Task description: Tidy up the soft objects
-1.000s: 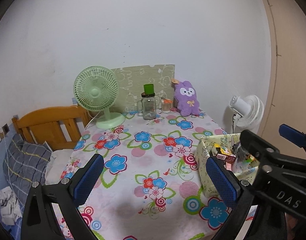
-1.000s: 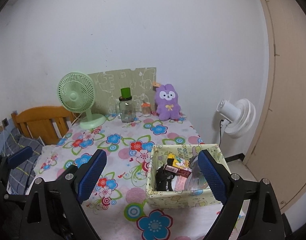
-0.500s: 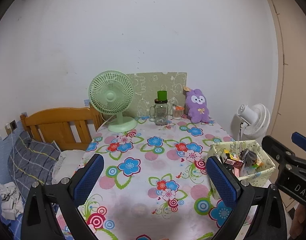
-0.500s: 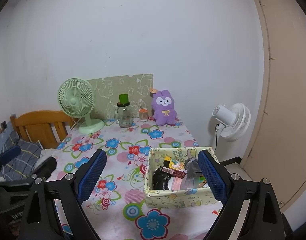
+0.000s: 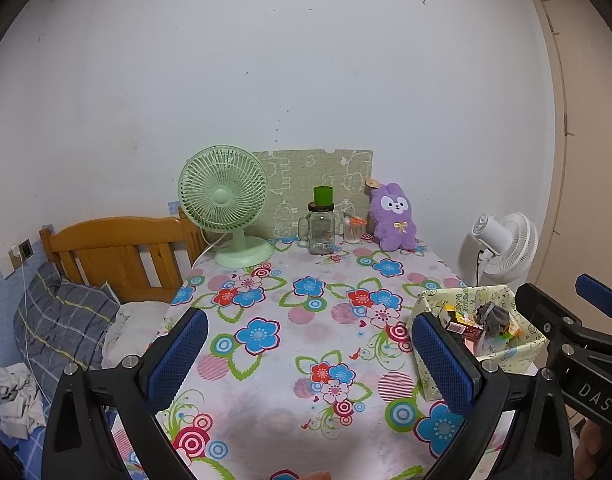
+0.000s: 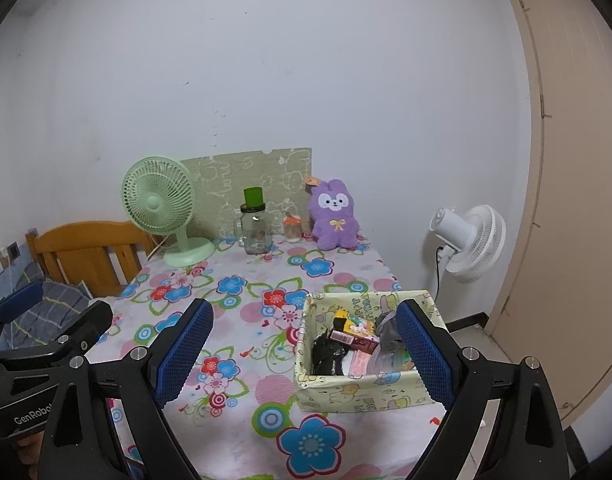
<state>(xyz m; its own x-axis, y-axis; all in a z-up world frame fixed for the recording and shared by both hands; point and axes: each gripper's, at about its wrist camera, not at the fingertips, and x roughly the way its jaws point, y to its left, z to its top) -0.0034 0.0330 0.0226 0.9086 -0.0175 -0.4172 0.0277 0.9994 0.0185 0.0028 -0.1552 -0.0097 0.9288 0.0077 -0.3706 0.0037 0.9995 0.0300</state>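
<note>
Both views pulled back; fabric bin (image 6: 368, 390) contents indistinct.

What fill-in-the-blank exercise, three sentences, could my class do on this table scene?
1. The purple plush rabbit sits at the table's far edge, against the ____.
2. On the lid of the clear glass jar stands a small cup coloured ____.
3. The left gripper and the right gripper are both ____, holding nothing.

Missing words: wall; green; open
</note>
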